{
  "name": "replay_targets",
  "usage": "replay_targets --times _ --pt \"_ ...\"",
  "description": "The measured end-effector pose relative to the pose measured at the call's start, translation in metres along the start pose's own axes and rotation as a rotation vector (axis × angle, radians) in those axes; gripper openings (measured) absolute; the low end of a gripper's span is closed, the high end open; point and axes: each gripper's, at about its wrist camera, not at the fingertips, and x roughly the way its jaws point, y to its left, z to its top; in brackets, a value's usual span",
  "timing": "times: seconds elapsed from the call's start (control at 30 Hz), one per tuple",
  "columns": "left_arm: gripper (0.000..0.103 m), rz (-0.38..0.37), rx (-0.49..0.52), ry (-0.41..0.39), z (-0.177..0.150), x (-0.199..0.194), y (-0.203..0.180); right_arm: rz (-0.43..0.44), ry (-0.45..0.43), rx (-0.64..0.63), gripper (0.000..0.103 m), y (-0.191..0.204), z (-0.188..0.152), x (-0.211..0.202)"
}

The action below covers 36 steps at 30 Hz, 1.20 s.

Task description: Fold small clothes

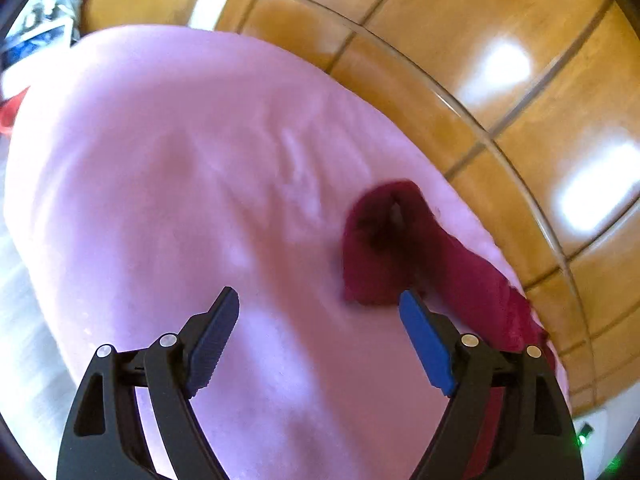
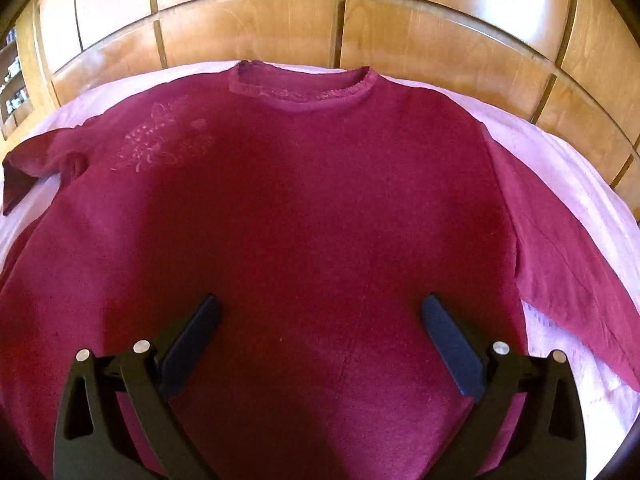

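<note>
A dark red long-sleeved top (image 2: 312, 208) lies spread flat on a pink sheet (image 2: 568, 176), neck toward the wooden headboard. Its left sleeve is bunched short, its right sleeve lies out along the side. My right gripper (image 2: 320, 308) is open and empty, hovering over the lower middle of the top. In the left wrist view only the bunched left sleeve (image 1: 400, 248) shows, at the right. My left gripper (image 1: 320, 304) is open and empty over the pink sheet (image 1: 180, 180), its right finger close to the sleeve's cuff.
A glossy wooden panelled headboard (image 2: 320, 28) runs behind the bed and shows in the left wrist view (image 1: 500, 80) too. A red item (image 1: 10, 112) lies past the bed's far left edge. Shelves (image 2: 12, 84) stand at far left.
</note>
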Motion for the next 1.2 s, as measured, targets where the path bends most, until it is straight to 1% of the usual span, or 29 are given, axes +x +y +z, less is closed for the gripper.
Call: replay_targets --times 0.03,0.1,0.17,0.23,0.27,0.3,0.33,0.37,0.4,0.43,0.47,0.53,0.6,0.63,0.67,0.7,0.77,0.8,0.83,0.87,0.9,0.93,0.97,1.0,1.07,1.1,1.13,1.17,1.2 --pt "0.081 -0.009 0.02 -0.004 -0.001 0.002 -0.006 0.0 -0.002 0.002 0.101 -0.001 0.0 0.0" --pt "0.081 0.001 0.07 -0.017 0.0 0.01 -0.019 -0.002 -0.01 0.006 0.101 -0.002 -0.002 -0.001" --pt "0.079 0.03 0.069 -0.019 0.008 0.025 -0.02 -0.009 -0.014 0.003 0.101 -0.002 -0.003 -0.004" --pt "0.078 0.031 0.085 -0.009 0.015 0.043 -0.025 -0.015 -0.018 0.001 0.101 0.0 -0.008 -0.009" --pt "0.072 0.053 0.108 -0.001 0.018 0.053 -0.027 -0.015 -0.019 0.001 0.101 0.0 -0.009 -0.01" --pt "0.056 0.075 0.129 0.029 0.017 0.065 -0.028 -0.016 -0.02 0.002 0.101 0.0 -0.009 -0.01" --pt "0.048 0.086 0.139 0.06 0.018 0.075 -0.029 -0.019 -0.021 0.0 0.101 0.0 -0.01 -0.011" --pt "0.032 0.108 0.152 0.067 0.018 0.082 -0.031 -0.025 -0.022 -0.002 0.101 0.001 -0.011 -0.012" --pt "0.008 0.113 0.17 0.056 0.019 0.084 -0.032 -0.034 -0.023 -0.006 0.101 0.002 -0.011 -0.012" --pt "0.007 0.094 0.172 0.065 0.022 0.083 -0.033 -0.042 -0.025 -0.009 0.101 0.004 -0.011 -0.012" --pt "0.007 0.097 0.171 0.055 0.025 0.079 -0.032 -0.049 -0.027 -0.012 0.101 0.005 -0.011 -0.012" --pt "0.007 0.154 0.238 -0.046 0.033 0.058 -0.037 -0.056 -0.028 -0.019 0.101 0.005 -0.011 -0.012" --pt "0.007 0.26 0.343 -0.155 0.041 0.036 -0.048 -0.056 -0.028 -0.021 0.101 0.005 -0.011 -0.012" --pt "0.007 0.326 0.41 -0.212 0.044 0.028 -0.054 -0.051 -0.028 -0.017 0.101 0.004 -0.012 -0.012" --pt "0.007 0.41 0.5 -0.281 0.044 0.022 -0.06 -0.044 -0.028 -0.011 0.101 0.004 -0.012 -0.012" --pt "0.007 0.51 0.633 -0.363 0.041 0.017 -0.069 -0.037 -0.028 -0.008 0.101 0.003 -0.012 -0.011" --pt "0.007 0.656 0.87 -0.458 0.028 0.02 -0.081 -0.029 -0.027 -0.003 0.101 0.002 -0.012 -0.011" --pt "0.008 0.704 0.95 -0.455 0.022 0.025 -0.081 -0.029 -0.029 -0.003 0.101 0.002 -0.012 -0.011" --pt "0.01 0.739 0.996 -0.422 0.018 0.032 -0.077 -0.028 -0.029 -0.003 0.101 0.002 -0.012 -0.01" --pt "0.021 0.767 1.02 -0.358 0.016 0.041 -0.069 -0.028 -0.029 -0.003 0.101 0.001 -0.012 -0.01" --pt "0.037 0.79 1.017 -0.291 0.015 0.049 -0.056 -0.027 -0.029 -0.003 0.101 0.001 -0.011 -0.01" --pt "0.045 0.811 0.986 -0.24 0.016 0.053 -0.039 -0.025 -0.03 -0.002 0.101 0.001 -0.011 -0.01" --pt "0.053 0.824 0.953 -0.212 0.017 0.054 -0.03 -0.022 -0.03 0.001 0.101 0.0 -0.011 -0.01" --pt "0.053 0.834 0.883 -0.173 0.02 0.053 -0.014 -0.019 -0.029 0.002 0.101 0.0 -0.011 -0.01" --pt "0.053 0.83 0.644 -0.112 0.035 0.04 0.025 -0.017 -0.029 0.004 0.101 -0.001 -0.011 -0.009" --pt "0.053 0.808 0.53 -0.1 0.042 0.033 0.038 -0.015 -0.029 0.004 0.101 -0.001 -0.011 -0.009" --pt "0.053 0.756 0.404 -0.095 0.048 0.022 0.053 -0.014 -0.028 0.004 0.101 -0.002 -0.011 -0.009" --pt "0.053 0.674 0.279 -0.1 0.053 0.009 0.065 -0.014 -0.028 0.005 0.101 -0.002 -0.011 -0.009" --pt "0.054 0.559 0.158 -0.117 0.057 -0.004 0.076 -0.014 -0.028 0.004 0.101 -0.002 -0.011 -0.009"
